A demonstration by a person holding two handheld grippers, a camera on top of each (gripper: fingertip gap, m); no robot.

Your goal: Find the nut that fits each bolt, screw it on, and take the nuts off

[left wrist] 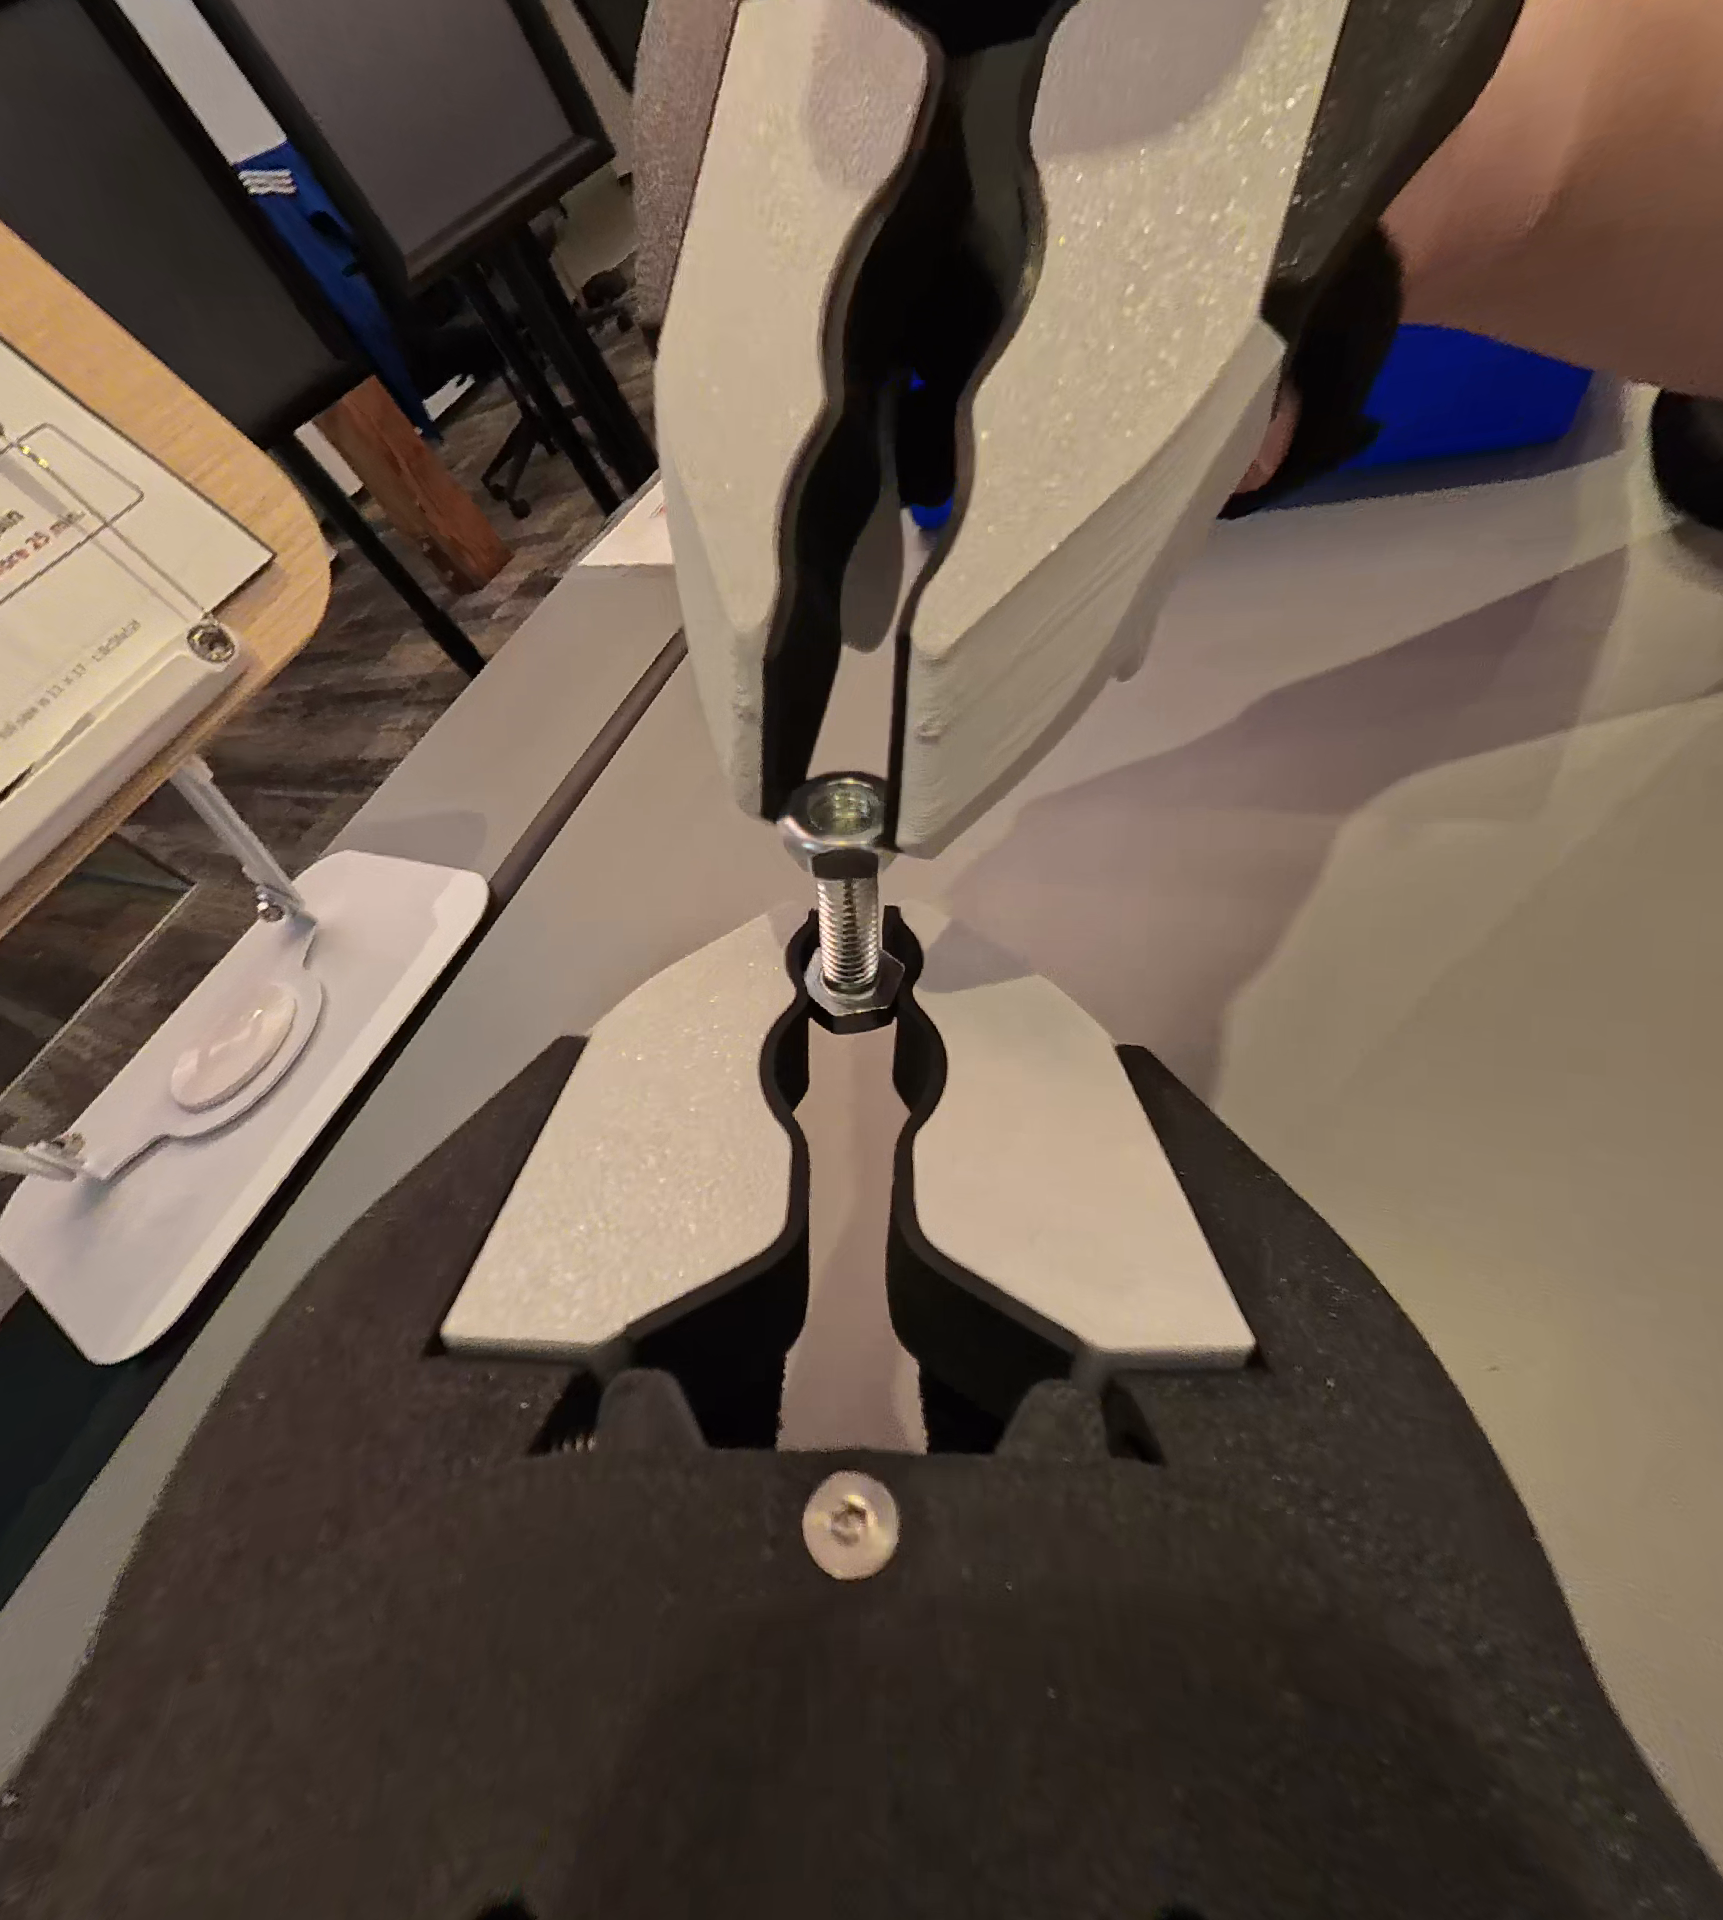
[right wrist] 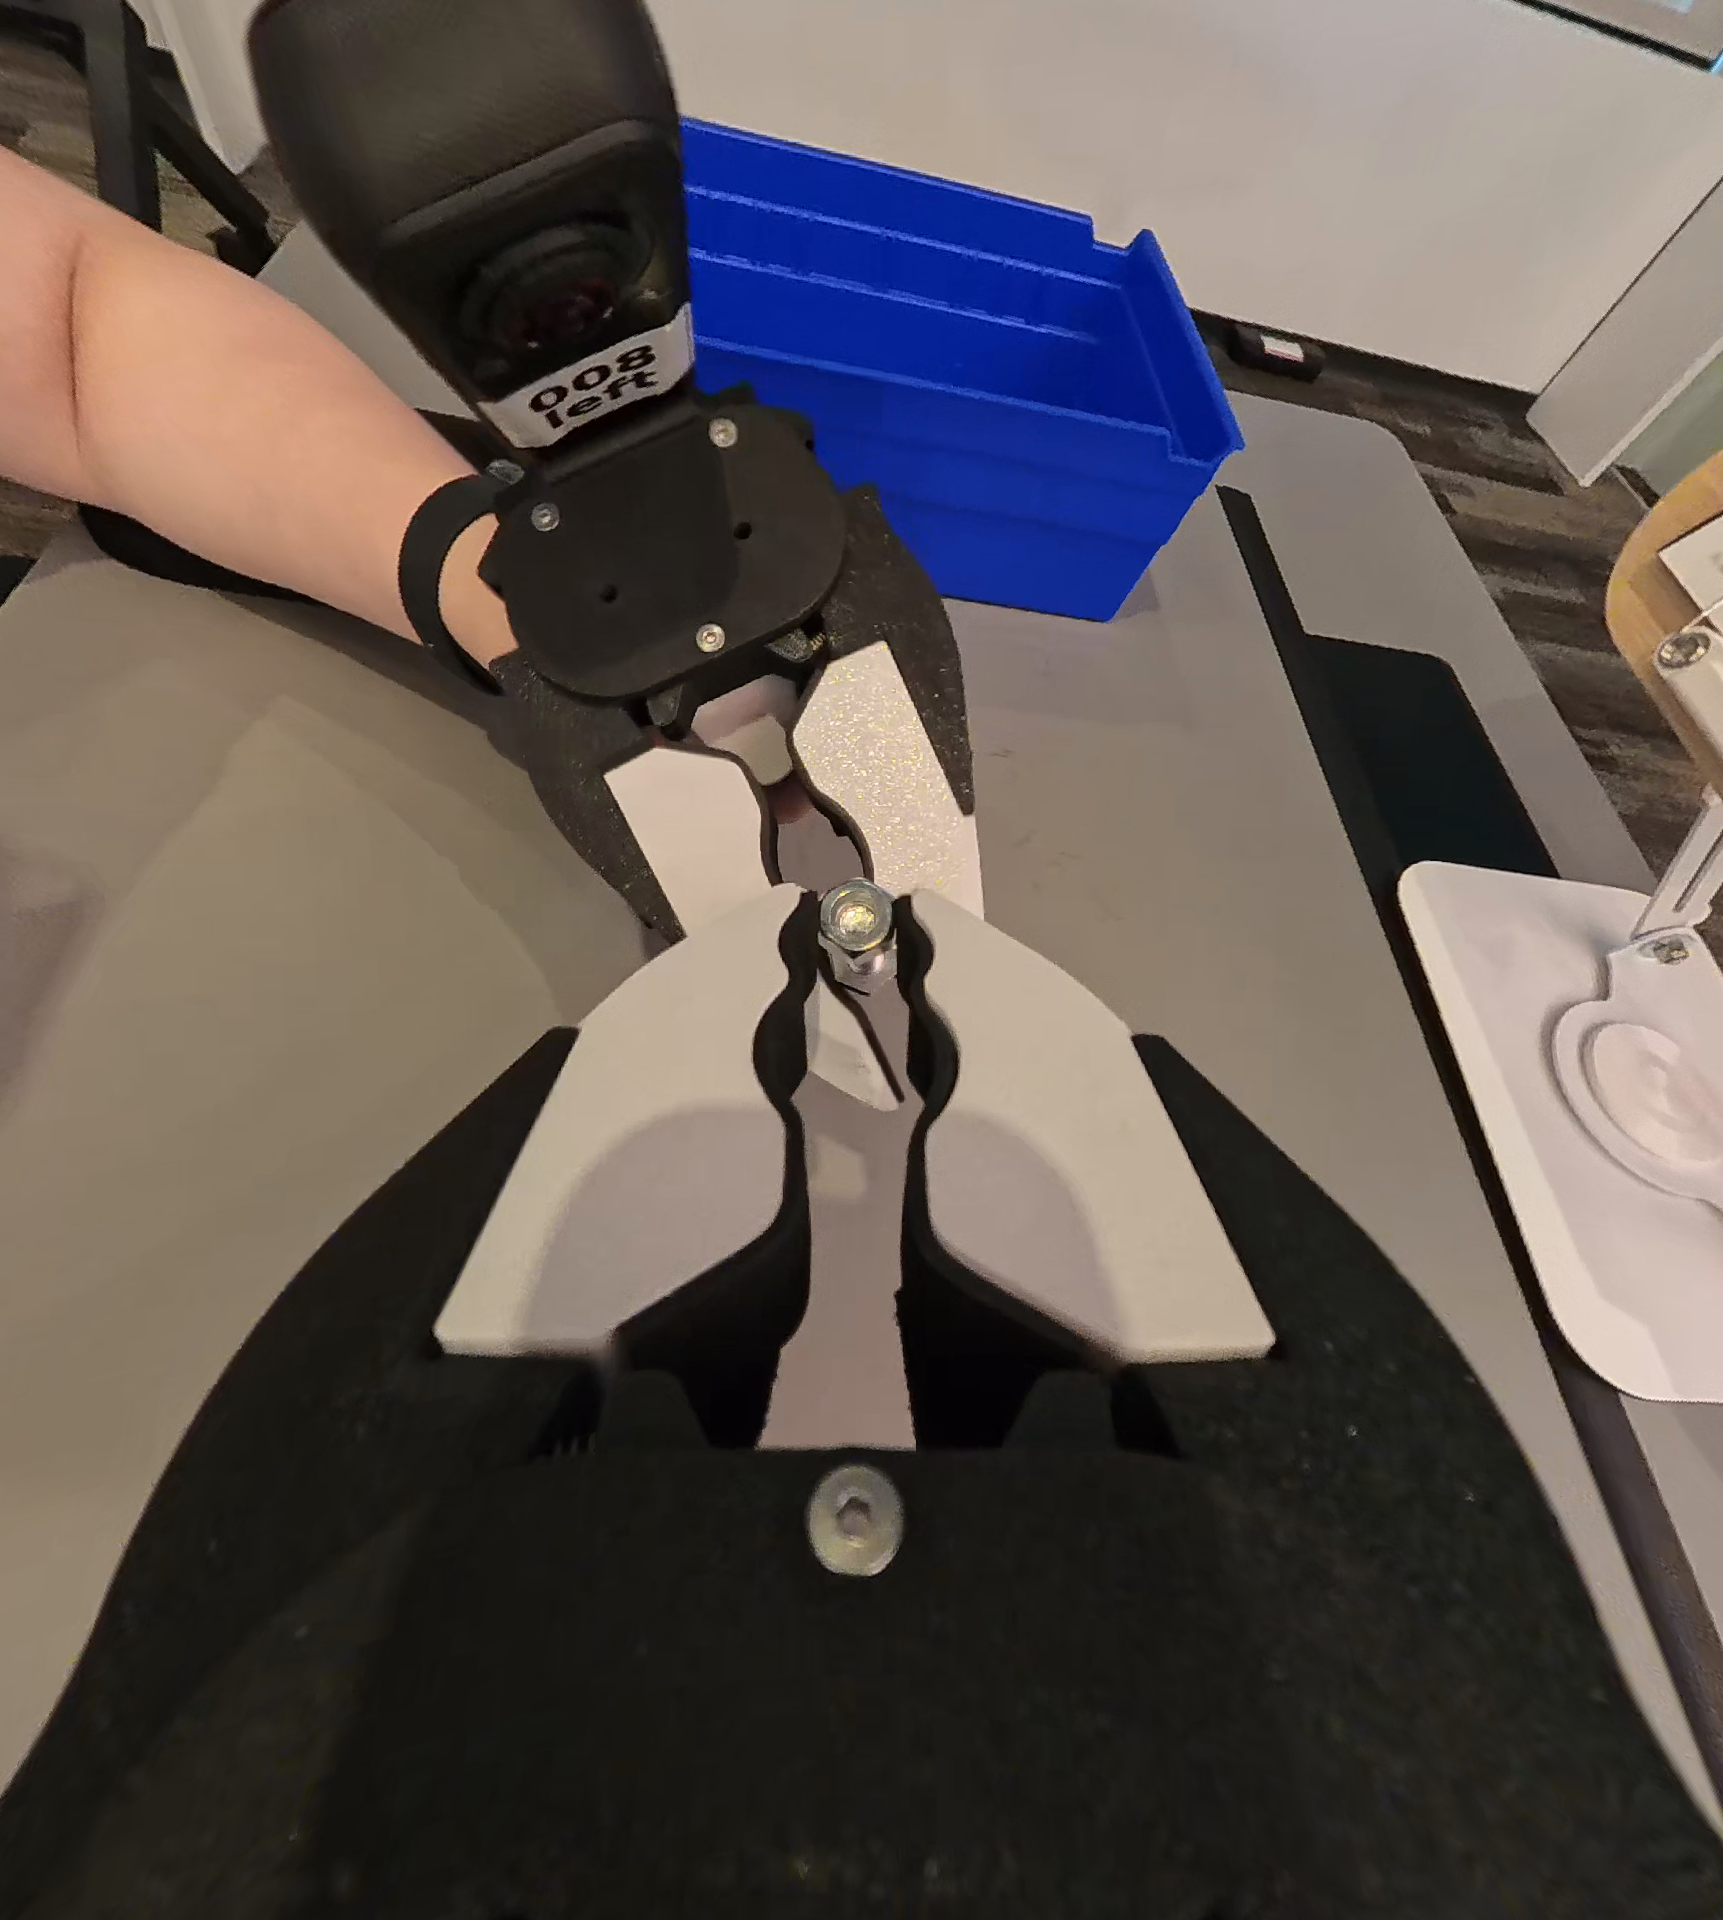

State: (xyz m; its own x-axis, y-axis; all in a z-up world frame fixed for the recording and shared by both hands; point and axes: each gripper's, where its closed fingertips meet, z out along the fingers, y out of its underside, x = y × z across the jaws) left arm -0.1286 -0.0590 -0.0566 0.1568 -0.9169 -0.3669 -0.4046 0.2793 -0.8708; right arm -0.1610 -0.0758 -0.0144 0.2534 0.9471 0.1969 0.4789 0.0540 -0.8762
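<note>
A silver bolt is held in the air between both grippers above the grey table. My left gripper is shut on the bolt's hex head end. My right gripper comes down from above and is shut on a silver nut at the bolt's free end. A second hex piece sits just under that nut. In the right wrist view my right gripper grips the nut end-on. The left gripper's fingers reach in from behind, their tips hidden.
A blue plastic bin stands at the far side of the table. A white stand base sits by the table edge and also shows in the left wrist view. A wooden table bearing a printed sheet stands beside it. A person's forearm holds the left gripper. The left gripper's tips are roughly 5 cm from the right gripper's.
</note>
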